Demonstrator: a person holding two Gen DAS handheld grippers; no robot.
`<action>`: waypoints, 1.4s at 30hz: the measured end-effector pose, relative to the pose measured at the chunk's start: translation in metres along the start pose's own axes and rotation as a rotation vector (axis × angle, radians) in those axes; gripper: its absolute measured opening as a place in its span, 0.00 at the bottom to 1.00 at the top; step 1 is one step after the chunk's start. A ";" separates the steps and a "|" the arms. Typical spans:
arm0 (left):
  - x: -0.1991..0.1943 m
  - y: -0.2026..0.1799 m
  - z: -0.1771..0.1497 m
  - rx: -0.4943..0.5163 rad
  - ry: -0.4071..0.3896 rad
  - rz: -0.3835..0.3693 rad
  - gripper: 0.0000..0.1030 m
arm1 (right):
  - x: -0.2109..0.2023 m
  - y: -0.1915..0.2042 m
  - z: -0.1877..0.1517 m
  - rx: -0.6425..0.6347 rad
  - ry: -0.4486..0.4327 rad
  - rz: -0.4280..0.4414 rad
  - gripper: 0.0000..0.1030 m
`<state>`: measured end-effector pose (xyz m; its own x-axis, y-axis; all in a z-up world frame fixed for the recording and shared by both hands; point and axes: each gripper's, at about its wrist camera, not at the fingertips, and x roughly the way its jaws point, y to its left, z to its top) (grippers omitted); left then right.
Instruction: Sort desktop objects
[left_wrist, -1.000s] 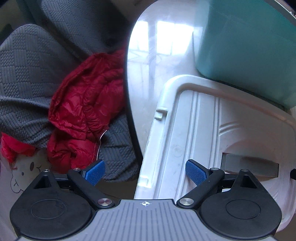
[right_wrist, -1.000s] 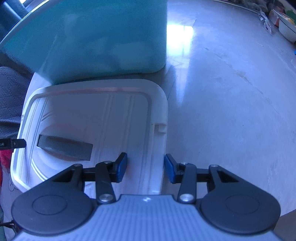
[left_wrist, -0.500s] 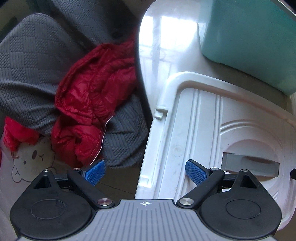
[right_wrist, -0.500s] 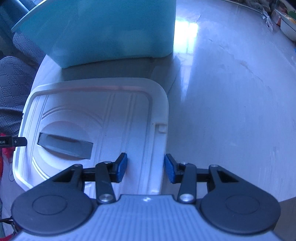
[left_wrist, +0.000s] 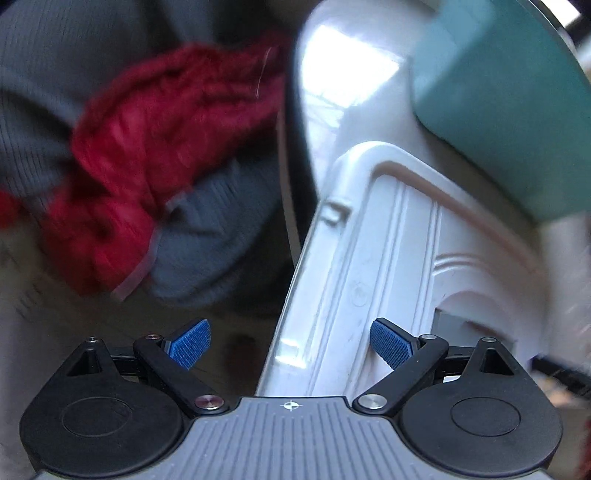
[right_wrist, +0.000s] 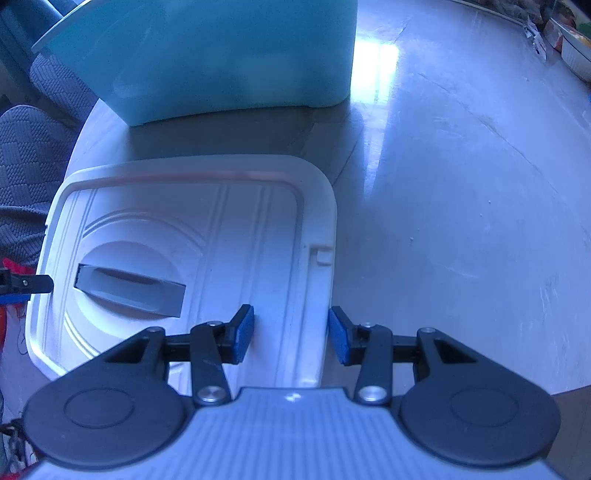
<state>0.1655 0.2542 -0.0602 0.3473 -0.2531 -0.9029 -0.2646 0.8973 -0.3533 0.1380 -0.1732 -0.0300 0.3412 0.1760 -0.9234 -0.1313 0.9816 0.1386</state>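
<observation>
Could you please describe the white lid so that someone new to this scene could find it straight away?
Start at the pale glossy table and find the big teal bin standing on it. Just in front of the bin lies the white lid, flat on the table. Only it has raised ribs and a grey handle in a round recess.

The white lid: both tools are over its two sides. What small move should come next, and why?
Probably close the right tool on the white lid: its open pads straddle the lid's right edge without pressing. The left tool, also open, straddles the opposite edge, so it could grip likewise.
</observation>
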 end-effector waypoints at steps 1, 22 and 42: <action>0.002 0.008 -0.002 -0.031 0.005 -0.038 0.93 | 0.000 0.000 0.000 0.000 0.001 -0.001 0.43; -0.001 0.042 -0.027 -0.198 -0.003 -0.562 0.35 | -0.011 0.006 -0.002 -0.028 -0.027 -0.014 0.41; -0.053 0.012 -0.025 -0.095 -0.036 -0.614 0.17 | -0.022 -0.015 0.002 0.114 0.028 0.021 0.16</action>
<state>0.1212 0.2693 -0.0232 0.4914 -0.6987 -0.5199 -0.0853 0.5555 -0.8271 0.1346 -0.1918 -0.0114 0.3133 0.1963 -0.9291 -0.0307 0.9800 0.1967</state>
